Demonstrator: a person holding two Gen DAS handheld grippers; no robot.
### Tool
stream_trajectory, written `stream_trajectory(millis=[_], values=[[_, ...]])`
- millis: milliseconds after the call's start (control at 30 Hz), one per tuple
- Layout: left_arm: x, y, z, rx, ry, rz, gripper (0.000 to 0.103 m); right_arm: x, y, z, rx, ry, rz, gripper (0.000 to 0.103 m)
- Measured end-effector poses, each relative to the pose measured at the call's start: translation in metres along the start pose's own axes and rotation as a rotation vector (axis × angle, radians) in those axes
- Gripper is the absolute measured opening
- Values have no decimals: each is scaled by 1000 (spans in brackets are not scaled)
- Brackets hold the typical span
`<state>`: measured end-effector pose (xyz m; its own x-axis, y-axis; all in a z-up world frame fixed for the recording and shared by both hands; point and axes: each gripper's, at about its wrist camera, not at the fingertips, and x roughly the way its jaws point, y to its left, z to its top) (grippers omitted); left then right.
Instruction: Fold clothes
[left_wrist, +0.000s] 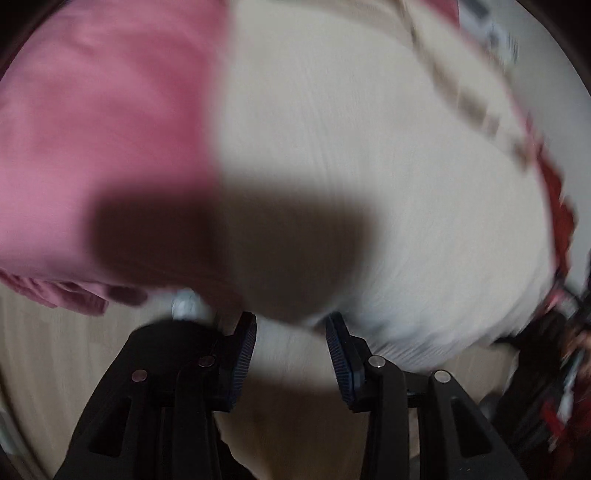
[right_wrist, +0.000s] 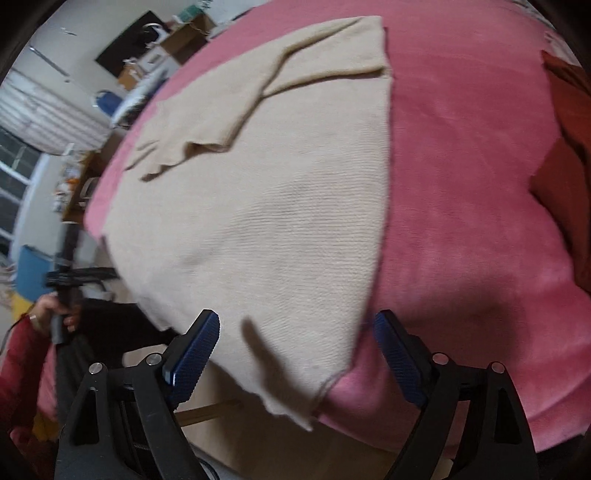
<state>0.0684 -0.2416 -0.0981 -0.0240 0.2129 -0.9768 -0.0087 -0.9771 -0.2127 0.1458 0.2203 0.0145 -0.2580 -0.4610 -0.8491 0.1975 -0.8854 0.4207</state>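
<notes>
While both hand-held grippers — left (left_wrist: 290, 332), right (right_wrist: 297, 332) — gape empty, beige sweater (right_wrist: 258, 221) lies flat.

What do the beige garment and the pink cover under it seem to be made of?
The beige garment looks like a knitted fabric, perhaps wool or acrylic: fine horizontal ribs show across it, with a matte finish. The pink cover looks like a soft, plush fleece: its surface is fuzzy, with faint light and dark patches. The exact fibre cannot be told.

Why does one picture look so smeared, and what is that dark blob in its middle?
Left wrist view: motion blur streaks the cream knitted sweater and pink bed cover; the blob is a shadow over both. Right wrist view: mostly sharp, knit rows visible, edges bent by the fisheye lens.
</notes>
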Motion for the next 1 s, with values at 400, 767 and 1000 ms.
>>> stream_trajectory(millis=[400,767,1000], values=[[-31,2,-16,-121,-187,-4,36,-3,-7,5,119,-37,75,88],[-32,6,-6,-169,-240,54,34,11,-1,13,95,49,251,86],[-28,3,-4,-162,-219,-19,28,34,18,1,59,142,278,38]])
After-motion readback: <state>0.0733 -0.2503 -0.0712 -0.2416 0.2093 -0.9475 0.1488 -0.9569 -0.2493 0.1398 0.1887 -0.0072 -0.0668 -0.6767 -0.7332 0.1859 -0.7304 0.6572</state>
